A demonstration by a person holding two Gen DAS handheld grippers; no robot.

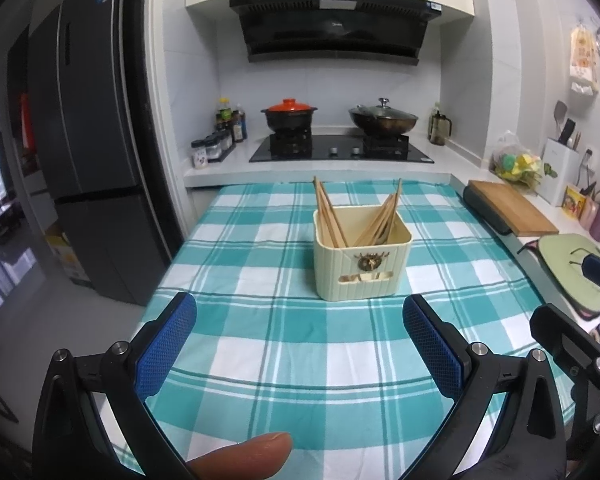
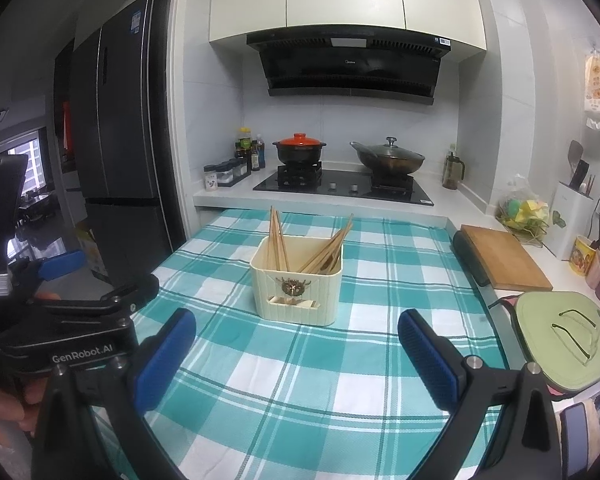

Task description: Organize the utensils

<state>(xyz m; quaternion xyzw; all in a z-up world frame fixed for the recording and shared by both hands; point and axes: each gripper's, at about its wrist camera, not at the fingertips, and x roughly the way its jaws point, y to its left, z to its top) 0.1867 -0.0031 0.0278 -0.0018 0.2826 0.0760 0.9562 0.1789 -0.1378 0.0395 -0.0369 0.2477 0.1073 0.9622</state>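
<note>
Chopsticks already in their box, both grippers empty

The cream box stands mid-tablecloth; wooden chopsticks look light, stiff and slippery, best pinched near their tops. Left gripper and right gripper hang wide apart.

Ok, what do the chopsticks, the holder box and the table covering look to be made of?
Chopsticks: probably wood or bamboo; matte tan, thin straight sticks.
Holder box: looks like moulded plastic; cream, smooth, ribbed walls, with a gold-coloured emblem of unclear material.
Table covering: woven fabric; teal-and-white check, soft wrinkles, no shine.
</note>
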